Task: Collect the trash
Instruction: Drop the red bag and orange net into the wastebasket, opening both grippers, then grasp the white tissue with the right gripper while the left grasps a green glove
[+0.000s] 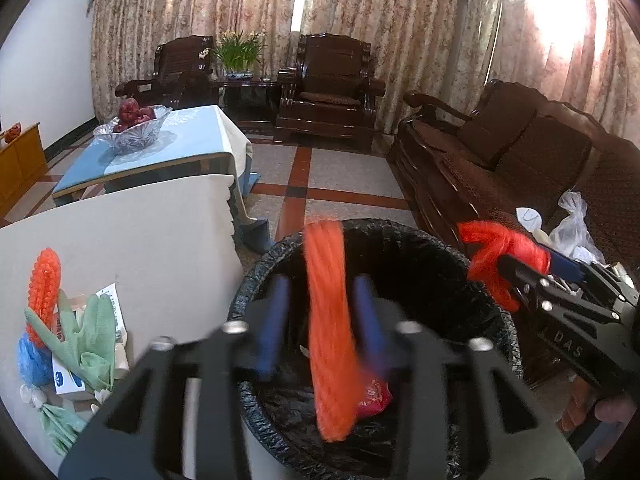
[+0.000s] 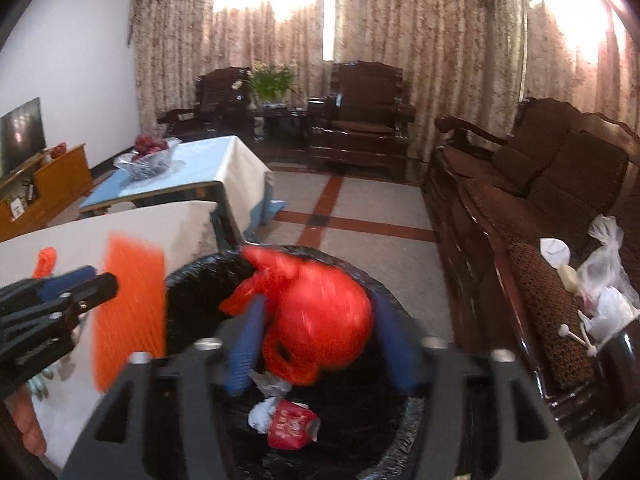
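The step in hand is judged to be the drop: both grippers are held over the bin [image 1: 496, 312], a round one lined with a black bag, and each carries a piece of trash.

The left gripper [image 1: 326, 320] is seen with its blue fingers [image 1: 276, 324] spread, and an orange net sleeve [image 1: 330, 332] hangs between them, blurred, its lower end already inside the bin. Whether the sleeve is pinched at its top or is slipping free cannot be told; the fingers do not appear to press on it.

The right gripper [image 2: 320, 340] is held above the bin's right side, and a red plastic bag [image 2: 320, 316] is bunched between its fingers [image 2: 244, 352]. In the left wrist view the bag appears clamped at the fingertips; in the right wrist view the fingers stand wide at either side of it, so the grip is judged to be on a fold of the bag rather than its bulk.

Inside the bin, a red crumpled packet [image 2: 290, 426] and a wad of white paper [image 2: 262, 414] are seen lying on the liner at the bottom.

The next move is judged to call for both pieces to be released squarely over the opening, with the fingers parted fully so that net and bag do not snag on the pads.

More trash is left to the left of the bin, on a white-covered table [image 1: 132, 236]: another orange net [image 1: 44, 280], green wrapping [image 1: 90, 340], a blue bag [image 1: 30, 364] and a small box [image 1: 68, 378]. To the right of the bin, clear bags [image 2: 604, 280] and scraps are seen on the sofa [image 2: 532, 216].
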Available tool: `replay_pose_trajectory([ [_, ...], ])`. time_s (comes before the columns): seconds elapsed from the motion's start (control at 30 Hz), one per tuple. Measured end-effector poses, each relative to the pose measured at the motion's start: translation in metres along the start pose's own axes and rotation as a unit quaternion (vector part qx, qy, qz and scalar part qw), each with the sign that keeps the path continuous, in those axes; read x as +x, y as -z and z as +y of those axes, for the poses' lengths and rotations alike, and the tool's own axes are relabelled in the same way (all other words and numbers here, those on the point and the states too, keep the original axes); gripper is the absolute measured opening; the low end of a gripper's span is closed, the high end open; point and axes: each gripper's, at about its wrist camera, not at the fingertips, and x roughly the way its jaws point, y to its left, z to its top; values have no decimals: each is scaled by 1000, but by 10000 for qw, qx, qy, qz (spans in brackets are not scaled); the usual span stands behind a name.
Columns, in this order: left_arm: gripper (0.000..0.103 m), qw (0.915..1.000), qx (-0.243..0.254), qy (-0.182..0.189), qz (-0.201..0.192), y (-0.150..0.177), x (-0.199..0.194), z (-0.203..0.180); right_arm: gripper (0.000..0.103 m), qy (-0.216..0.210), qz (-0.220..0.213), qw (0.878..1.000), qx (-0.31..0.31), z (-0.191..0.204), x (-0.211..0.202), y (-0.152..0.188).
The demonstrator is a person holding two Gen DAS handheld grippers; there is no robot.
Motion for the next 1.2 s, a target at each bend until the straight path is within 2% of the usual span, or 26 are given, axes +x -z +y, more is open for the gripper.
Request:
replay_pose_trajectory([
  [0.07, 55, 10000, -14, -77, -32, 2, -3, 5, 84, 81, -27, 10000, 30, -2, -2, 3],
  [0.13, 65, 9998, -53, -192, -46, 2, -6, 11, 95, 197, -67, 9998, 42, -1, -2, 4],
  [0.17, 70, 9996, -96, -267, -60, 3, -9, 17, 97, 245, -95, 9996, 54, 1, -4, 5],
  [0.3, 82, 9979, -159, -623, -113, 8, -23, 36, 97, 56, -9, 9999, 125, 12, -4, 7],
  [0.43, 83, 9947, -297, -982, -81, 16, -38, 66, 97, -200, -37, 9998, 2, 35, -5, 7],
  [0.77, 83, 9796, -814, -1834, -91, 42, -86, 145, 97, -1204, -27, 9915, -503, 137, -7, 15],
  [0.93, 83, 9698, -1010, -2215, -160, 56, -110, 183, 97, -1617, -68, 9842, -717, 181, -10, 17],
  [1.2, 83, 9468, -1455, -2866, -135, 85, -141, 248, 96, -2153, -95, 9711, -1025, 245, -3, 24],
])
